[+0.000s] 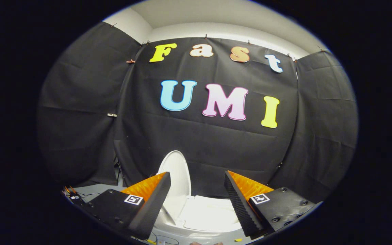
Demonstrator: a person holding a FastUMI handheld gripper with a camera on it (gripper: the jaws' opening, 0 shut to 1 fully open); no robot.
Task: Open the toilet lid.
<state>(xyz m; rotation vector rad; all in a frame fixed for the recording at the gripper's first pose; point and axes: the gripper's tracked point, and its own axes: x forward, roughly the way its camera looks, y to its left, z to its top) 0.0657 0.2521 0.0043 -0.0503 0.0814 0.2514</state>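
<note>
gripper point(197, 185) hovering above toilet point(202, 217), fingers spread wide, gripping nothing. toilet lid point(177, 177) standing upright, already raised, leaning toward black cloth wall point(199, 143) at far side, showing in gap between fingers nearer left one. seat and tank top lying just beyond fingertips, right of lid. judging by this, opening step looking done or nearly so. next move probably calling for pulling gripper clear without knocking lid down. cables trailing on floor at near left.

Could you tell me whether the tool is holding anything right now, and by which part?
Nothing is held. The tool is open, its fingers apart, with the raised toilet lid beyond them, untouched.
</note>
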